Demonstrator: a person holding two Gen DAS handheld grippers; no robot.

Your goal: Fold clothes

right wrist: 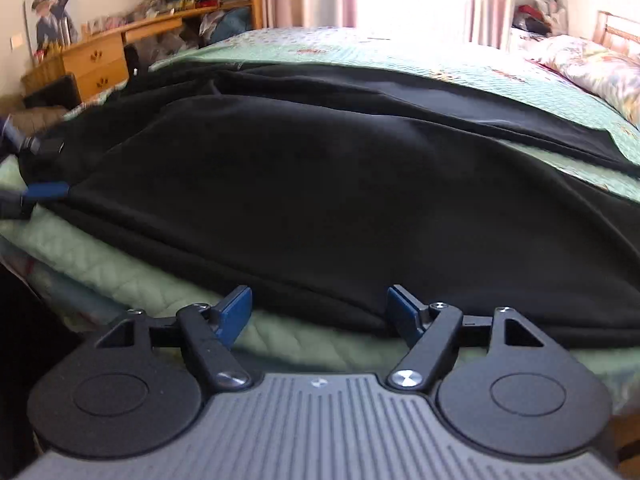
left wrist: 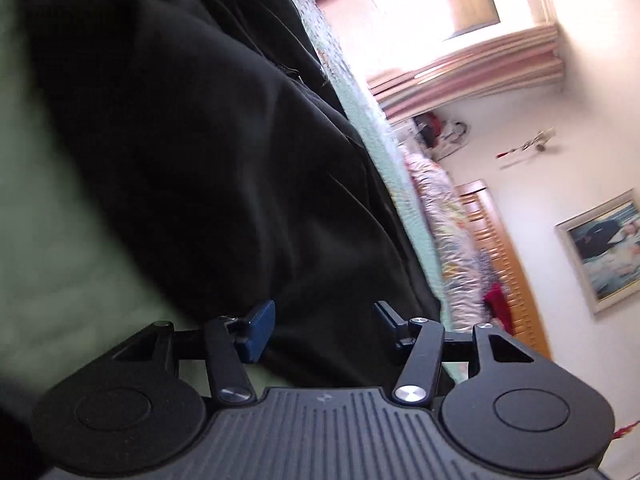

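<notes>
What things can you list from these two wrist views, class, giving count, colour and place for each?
black fabric garment: one, black, spread across the bed
quilted green bedspread: one, pale green, under the garment
floral pillow: one, multicoloured, far right on the bed
wooden drawer desk: one, light brown, far left by the wall
framed picture: one, blue-toned, on the wall
left gripper: one, black with blue fingers, open over the garment
right gripper: one, black with blue fingers, open at the garment's near edge

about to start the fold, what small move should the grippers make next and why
Probably ease the right gripper forward and shut it on the near hem of the black garment. Its jaws stand open at that edge, holding nothing, and the left gripper is open at the cloth's side too, so neither has a hold to fold with.
</notes>
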